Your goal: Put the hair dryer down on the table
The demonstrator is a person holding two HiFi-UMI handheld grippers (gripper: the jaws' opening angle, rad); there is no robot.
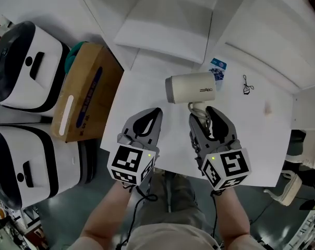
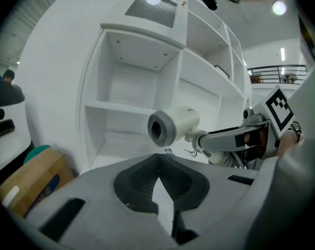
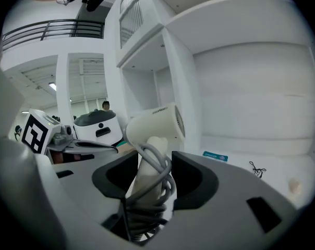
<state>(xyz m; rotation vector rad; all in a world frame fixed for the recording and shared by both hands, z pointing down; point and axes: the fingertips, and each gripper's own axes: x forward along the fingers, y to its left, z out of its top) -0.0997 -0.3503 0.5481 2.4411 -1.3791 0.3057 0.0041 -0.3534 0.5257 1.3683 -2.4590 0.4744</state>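
A cream hair dryer [image 1: 191, 87] lies with its barrel pointing left over the white table [image 1: 262, 139] and its handle, wrapped in grey cord, running back toward me. My right gripper [image 1: 202, 111] is shut on that handle. In the right gripper view the handle and cord [image 3: 155, 121] fill the space between the dark pads [image 3: 191, 178], which touch them on both sides. My left gripper [image 1: 155, 112] hovers to the left of the dryer, shut and empty. From the left gripper view, the dryer's grey nozzle [image 2: 170, 125] faces me. Whether the barrel rests on the table I cannot tell.
A small blue packet [image 1: 218, 66] and a black clip [image 1: 246, 85] lie on the table beyond the dryer. White shelves [image 1: 168, 25] stand behind the table. Off its left edge are a cardboard box [image 1: 87, 90] and two white machines [image 1: 22, 66].
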